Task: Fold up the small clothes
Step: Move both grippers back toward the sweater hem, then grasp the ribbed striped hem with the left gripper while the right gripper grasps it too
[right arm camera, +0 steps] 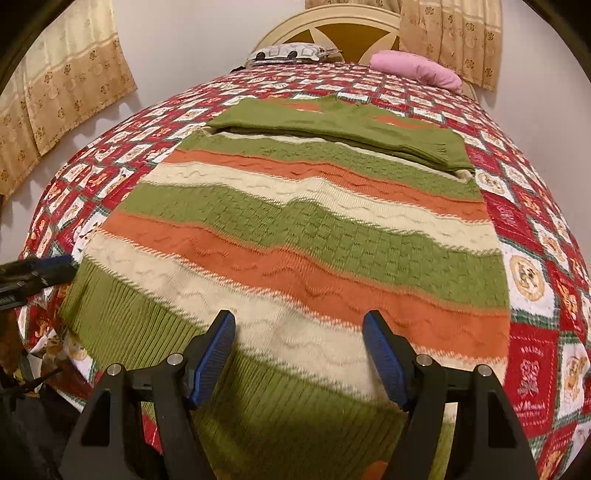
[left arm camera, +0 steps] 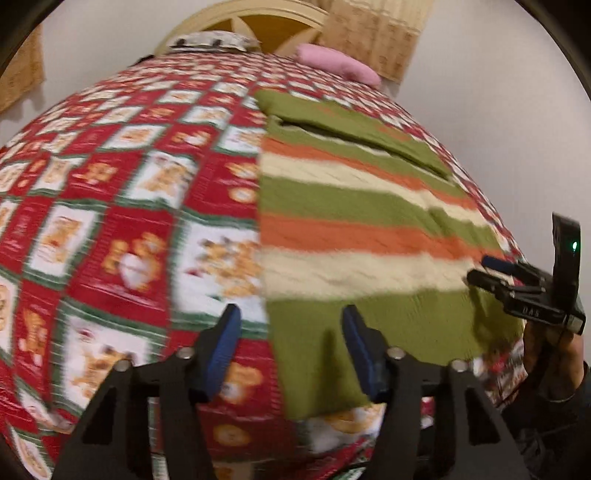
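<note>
A knit sweater striped green, orange and cream lies flat on the bed, with a green sleeve folded across its far end. My left gripper hovers open over the sweater's near left corner; the green hem's edge runs between its blue pads without being pressed. Above the middle of the green hem my right gripper stands open, nothing pinched. The right gripper also shows at the sweater's right edge in the left wrist view, held by a hand. The left gripper pokes in at the hem's left corner.
A red, white and green Christmas patchwork quilt covers the bed. A pink pillow and a patterned pillow lie by the headboard. Beige curtains hang on the white wall.
</note>
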{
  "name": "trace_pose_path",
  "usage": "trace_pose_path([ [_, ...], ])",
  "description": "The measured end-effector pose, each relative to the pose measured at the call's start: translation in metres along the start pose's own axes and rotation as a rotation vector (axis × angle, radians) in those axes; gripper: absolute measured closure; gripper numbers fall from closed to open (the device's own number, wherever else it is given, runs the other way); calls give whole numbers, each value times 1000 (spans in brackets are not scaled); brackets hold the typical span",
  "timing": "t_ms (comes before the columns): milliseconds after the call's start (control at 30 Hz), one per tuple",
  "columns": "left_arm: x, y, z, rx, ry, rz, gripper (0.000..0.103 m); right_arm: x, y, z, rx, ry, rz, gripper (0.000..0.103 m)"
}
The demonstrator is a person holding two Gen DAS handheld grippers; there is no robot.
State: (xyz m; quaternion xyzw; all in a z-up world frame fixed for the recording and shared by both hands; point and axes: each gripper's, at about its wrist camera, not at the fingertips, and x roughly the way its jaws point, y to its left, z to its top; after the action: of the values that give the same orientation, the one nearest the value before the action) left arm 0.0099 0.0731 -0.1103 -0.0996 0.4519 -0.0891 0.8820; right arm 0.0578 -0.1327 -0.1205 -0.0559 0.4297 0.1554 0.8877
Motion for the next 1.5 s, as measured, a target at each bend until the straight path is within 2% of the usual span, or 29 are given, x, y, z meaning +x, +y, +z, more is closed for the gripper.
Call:
trace_pose_path([
  [67, 7, -2, -4, -3, 33, -3, 62, -6, -1, -3, 9, -12, -2, 31],
  [167, 12, 1, -8, -27, 43, 12, 62, -14, -3, -10, 26, -27, -5, 31],
  [267, 12, -5, -9, -10, 44, 69, 61, -16, -4, -18, 42, -25, 1, 31],
  [433, 13, -5, -11, -1, 47, 55, 63, -27, -13, -28, 74, -39, -12, 31],
  [467, 13, -5, -10, 5, 47, 46, 73, -31, -19, -30, 90, -46, -22, 31],
  [500, 13, -7, -11, 19, 51, 7, 92, -36, -26, -32, 111, -53, -36, 31],
  [600, 10, -10, -11, 45, 36, -14, 93, -50, -47, -41, 155, -58, -103, 31],
  [700, 4, -6, -7, 28, 8, -49, 94, -58, -65, -50, 179, -43, -171, 31],
  [767, -1, -7, -4, 37, -9, -70, 94, -60, -74, -55, 198, -29, -184, 31],
  [900, 3, -10, -5, 67, -8, -48, 93, -58, -85, -68, 239, 10, -180, 31],
  [933, 5, -10, -7, 68, -1, -41, 93, -58, -86, -71, 245, 15, -166, 33],
  [1000, 8, -9, -7, 65, 10, -43, 94, -59, -83, -76, 249, 16, -151, 52],
  [1033, 8, -8, -8, 65, 11, -44, 94, -59, -83, -77, 248, 18, -146, 56],
  [1067, 8, -8, -8, 65, 11, -44, 94, -59, -82, -79, 247, 25, -136, 59],
  [1167, 9, -7, -8, 63, 15, -41, 93, -58, -80, -82, 239, 31, -127, 60],
  [1300, 10, -6, -10, 54, 23, -17, 87, -58, -76, -83, 228, 34, -131, 61],
  [1333, 10, -6, -11, 54, 22, -14, 86, -58, -74, -84, 223, 33, -121, 66],
  [1400, 10, -7, -11, 60, 30, -16, 81, -58, -72, -85, 213, 24, -109, 86],
  [1467, 11, -7, -13, 57, 38, -33, 81, -59, -76, -87, 244, 7, -61, 92],
  [1500, 11, -6, -13, 56, 41, -43, 88, -61, -78, -88, 260, -9, -48, 92],
])
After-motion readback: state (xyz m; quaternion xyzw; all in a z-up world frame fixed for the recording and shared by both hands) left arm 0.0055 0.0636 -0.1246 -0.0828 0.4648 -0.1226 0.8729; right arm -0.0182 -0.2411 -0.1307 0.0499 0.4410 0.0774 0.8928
